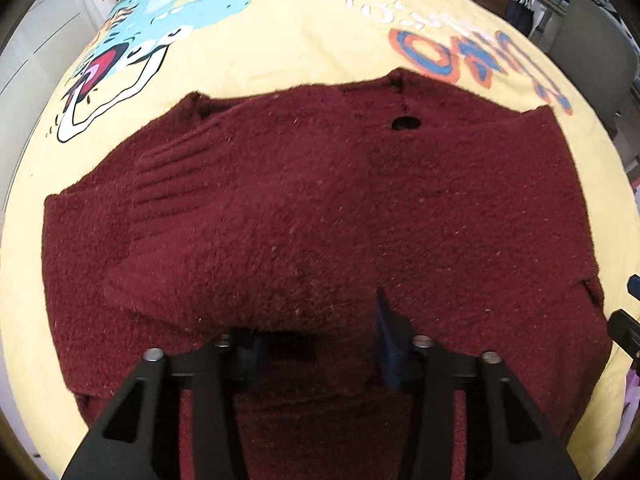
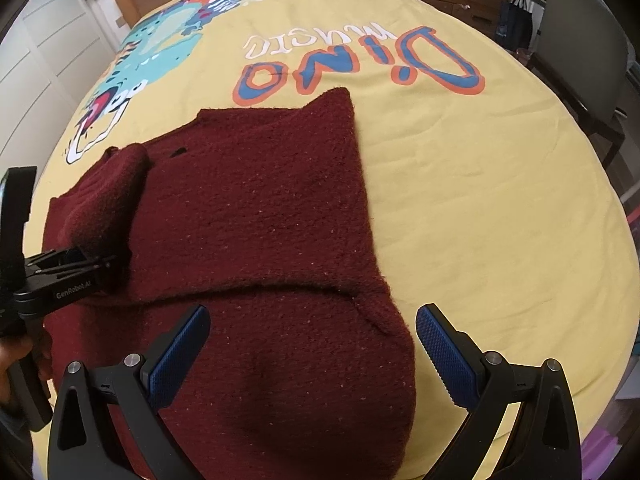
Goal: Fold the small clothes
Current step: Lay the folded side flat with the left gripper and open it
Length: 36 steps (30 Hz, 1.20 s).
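The right gripper hovers wide open over the red sweater. The left gripper sits low with sweater cloth bunched between its fingers — I cannot tell if it pinches. The sweater's neck points away from both tools.

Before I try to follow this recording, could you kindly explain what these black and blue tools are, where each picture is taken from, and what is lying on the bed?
There is no robot here: a person holds one hand-held gripper in each hand, each with two fingers and a wide-angle camera looking forward along them. One picture is from the left tool, the other from the right.

A dark red knitted sweater lies partly folded on a yellow bedspread printed with a cartoon dinosaur.

The left hand-held gripper has sweater fabric bunched over one finger, with the other blue pad standing apart; whether it grips the cloth cannot be told. In the right view it shows at the sweater's left edge.

The right hand-held gripper is open, its blue pads spread over the sweater's near end, holding nothing.
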### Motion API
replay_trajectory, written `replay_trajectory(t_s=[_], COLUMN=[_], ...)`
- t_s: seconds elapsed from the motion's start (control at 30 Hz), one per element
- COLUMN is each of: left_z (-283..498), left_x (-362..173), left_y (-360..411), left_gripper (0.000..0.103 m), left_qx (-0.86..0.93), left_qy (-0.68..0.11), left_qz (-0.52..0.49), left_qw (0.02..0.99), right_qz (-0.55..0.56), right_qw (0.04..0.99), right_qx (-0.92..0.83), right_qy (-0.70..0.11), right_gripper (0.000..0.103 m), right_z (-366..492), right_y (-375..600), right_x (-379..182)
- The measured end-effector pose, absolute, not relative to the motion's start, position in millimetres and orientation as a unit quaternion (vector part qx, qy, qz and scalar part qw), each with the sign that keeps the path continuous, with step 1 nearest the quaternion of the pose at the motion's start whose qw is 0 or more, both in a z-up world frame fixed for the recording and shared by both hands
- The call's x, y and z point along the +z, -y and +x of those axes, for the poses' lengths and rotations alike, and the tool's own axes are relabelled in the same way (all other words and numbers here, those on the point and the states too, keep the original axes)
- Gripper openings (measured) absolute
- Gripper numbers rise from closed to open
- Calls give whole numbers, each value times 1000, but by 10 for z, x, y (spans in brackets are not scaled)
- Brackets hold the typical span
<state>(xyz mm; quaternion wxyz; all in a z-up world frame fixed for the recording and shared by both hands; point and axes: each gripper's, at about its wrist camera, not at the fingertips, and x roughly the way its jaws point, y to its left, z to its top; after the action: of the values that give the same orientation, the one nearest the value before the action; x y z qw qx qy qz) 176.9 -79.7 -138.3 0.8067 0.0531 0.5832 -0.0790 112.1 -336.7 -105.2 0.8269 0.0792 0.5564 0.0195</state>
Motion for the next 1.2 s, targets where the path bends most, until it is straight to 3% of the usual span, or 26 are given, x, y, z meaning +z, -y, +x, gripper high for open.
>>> replay_trajectory(t_s=[0.1,0.17,0.2,0.63,1.2], left_z=[1765,1745,1725,1466,1225], left_x=[-1385,-1363,-1344,-1078,-1545], left_y=[778,765,751,133,-1302], left_gripper=[68,94,102,102,102], left_qx=[-77,-80,-82,-63,27], left_qy=[-593,-596,-596,-584,-612], left_qz=[52,51,51,53,5], left_qw=[800,797,797,808,790], right_qz=[82,83,86,79,38], right_qw=[828,828,829,828,825], right_qx=[20,20,20,23,47], right_qy=[-554,-554,-552,-554,-561], right_gripper=[103,103,103,103,103], right_z=[1102,1089,1078,1020,1122], right_y=[3370,3386,3398,3378,2815], right_x=[-1032,-1017,-1001,-965,-973])
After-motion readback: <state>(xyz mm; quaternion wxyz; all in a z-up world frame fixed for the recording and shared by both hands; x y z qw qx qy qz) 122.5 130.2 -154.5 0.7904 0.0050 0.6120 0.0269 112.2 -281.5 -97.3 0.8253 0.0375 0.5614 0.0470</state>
